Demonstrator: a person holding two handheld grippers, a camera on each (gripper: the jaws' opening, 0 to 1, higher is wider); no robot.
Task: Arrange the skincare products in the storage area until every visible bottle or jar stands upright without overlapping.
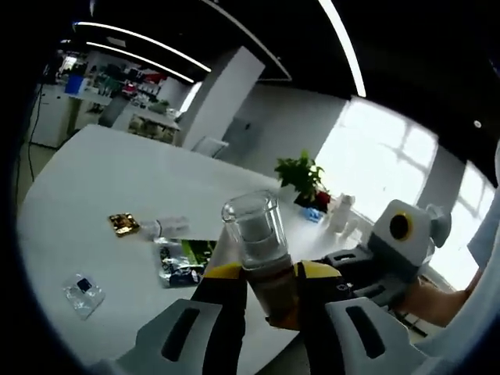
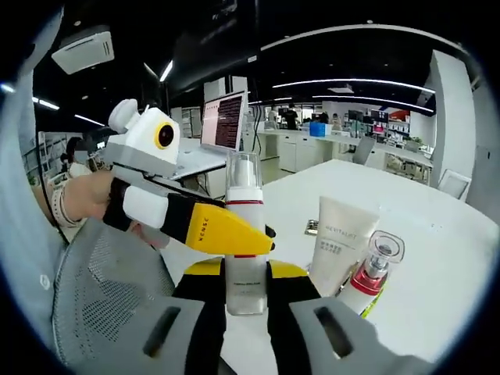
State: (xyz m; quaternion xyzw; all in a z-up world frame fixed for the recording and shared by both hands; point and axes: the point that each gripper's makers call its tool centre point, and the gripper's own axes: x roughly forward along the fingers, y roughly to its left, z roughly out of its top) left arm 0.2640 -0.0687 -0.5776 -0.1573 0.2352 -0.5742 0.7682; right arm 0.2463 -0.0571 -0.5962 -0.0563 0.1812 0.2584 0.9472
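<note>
A white pump bottle [image 2: 246, 226] with a clear cap and a red band is held upright above the table edge. My right gripper [image 2: 246, 275] is shut on its lower body. My left gripper [image 2: 234, 241] comes in from the left and clamps the same bottle at the band. In the left gripper view the bottle [image 1: 256, 234] stands between my left gripper's [image 1: 262, 280] yellow tips, with the right gripper [image 1: 344, 262] reaching in from the right. A white tube [image 2: 342, 242] stands on its cap behind, and a red-collared bottle [image 2: 373, 272] leans beside it.
On the white table [image 1: 94, 180] lie a gold packet [image 1: 123, 224], a small sachet [image 1: 166, 228], a green-black packet [image 1: 184, 262] and a clear packet [image 1: 82, 293]. A potted plant [image 1: 303, 176] and white bottles [image 1: 341, 212] stand at the far edge. A mesh chair [image 2: 109, 289] is close on the left.
</note>
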